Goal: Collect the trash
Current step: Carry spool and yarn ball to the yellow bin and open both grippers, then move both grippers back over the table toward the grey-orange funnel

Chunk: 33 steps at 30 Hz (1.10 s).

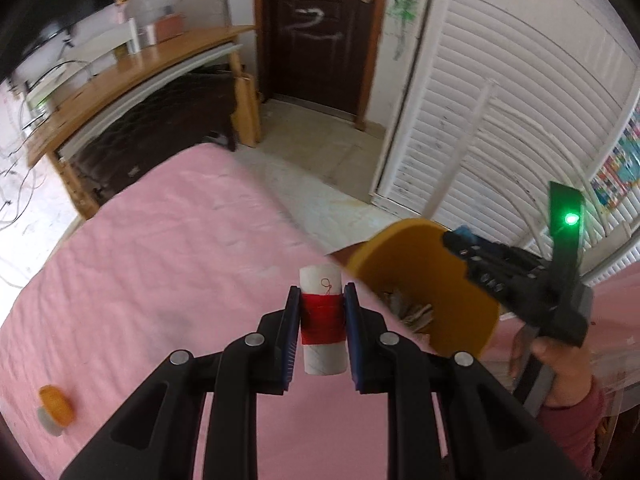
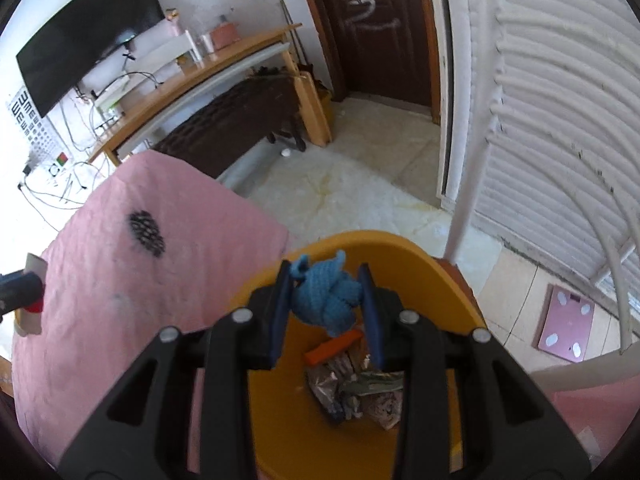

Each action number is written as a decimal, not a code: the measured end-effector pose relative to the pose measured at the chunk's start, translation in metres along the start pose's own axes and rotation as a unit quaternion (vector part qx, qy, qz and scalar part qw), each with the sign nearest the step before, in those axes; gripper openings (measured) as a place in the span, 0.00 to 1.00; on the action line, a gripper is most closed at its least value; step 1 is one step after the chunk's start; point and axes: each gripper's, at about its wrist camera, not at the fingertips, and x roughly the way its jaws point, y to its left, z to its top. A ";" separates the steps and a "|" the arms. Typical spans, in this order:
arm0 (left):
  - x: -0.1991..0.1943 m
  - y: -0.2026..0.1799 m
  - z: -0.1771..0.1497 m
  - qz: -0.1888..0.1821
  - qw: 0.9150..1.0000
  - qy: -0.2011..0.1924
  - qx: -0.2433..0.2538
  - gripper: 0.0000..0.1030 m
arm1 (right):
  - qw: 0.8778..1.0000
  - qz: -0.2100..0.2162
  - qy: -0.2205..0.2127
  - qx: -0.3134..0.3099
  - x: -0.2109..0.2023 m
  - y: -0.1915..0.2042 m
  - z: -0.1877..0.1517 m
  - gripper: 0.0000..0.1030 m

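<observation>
The white cardboard spool, wound with a band of red thread, stands upright between the blue pads of the left tongs, which are clamped on its sides above the pink bed; the blue knitted scrap hangs pinched in the right tongs, directly over the open mouth of the yellow bin; inside the bin lie an orange strip and crumpled foil wrappers; the bin sits just beside the bed's edge; an orange-lidded object rests on the bed at the left; beyond are the wooden bench, a dark door and white louvred panels.
</observation>
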 end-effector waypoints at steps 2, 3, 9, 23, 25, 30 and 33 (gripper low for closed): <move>0.009 -0.014 0.004 -0.003 1.000 0.006 0.007 0.16 | 1.000 0.001 0.007 0.003 0.006 -0.008 -0.003 0.30; 0.016 -0.023 0.006 -0.002 1.000 0.010 0.011 0.16 | 1.000 0.004 0.008 0.004 0.009 -0.011 -0.005 0.30; 0.049 -0.061 0.016 -0.007 0.999 0.037 0.027 0.16 | 1.000 0.004 0.020 0.018 0.016 -0.035 -0.014 0.32; 0.072 -0.074 0.020 -0.032 0.998 0.060 0.005 0.29 | 0.999 0.020 0.024 0.045 0.019 -0.055 -0.018 0.63; 0.067 -0.070 0.020 -0.040 0.998 0.055 -0.005 0.47 | 0.998 0.021 0.023 0.047 0.017 -0.055 -0.017 0.63; 0.041 -0.052 0.017 -0.032 0.999 0.018 -0.029 0.80 | 0.999 0.025 0.011 0.038 0.007 -0.042 -0.013 0.63; 0.019 -0.032 0.012 -0.027 0.999 -0.008 -0.046 0.82 | 0.999 0.025 -0.004 0.029 -0.005 -0.030 -0.010 0.63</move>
